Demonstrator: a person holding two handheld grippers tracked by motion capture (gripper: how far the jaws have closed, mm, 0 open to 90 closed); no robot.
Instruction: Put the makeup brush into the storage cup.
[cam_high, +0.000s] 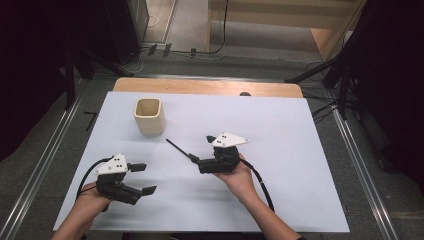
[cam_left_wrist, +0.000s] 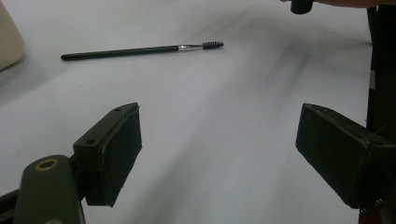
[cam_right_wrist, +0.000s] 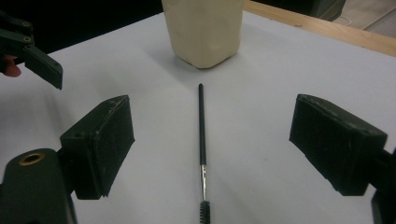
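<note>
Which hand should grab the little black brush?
Probably the right. The right gripper is open with the brush lying on the table straight between its jaws. The left gripper is open too, but sits farther from the brush, off to the side.

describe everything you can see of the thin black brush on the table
The brush is a slim wand: a long straight black handle, a short silvery metal ferrule, then a small dark spiral bristle head like a mascara or brow spoolie. It lies flat on the white table, untouched. Its handle end points toward the cream cup without reaching it. Its bristle end lies between the open jaws of the right gripper, which has not closed on it.
</note>
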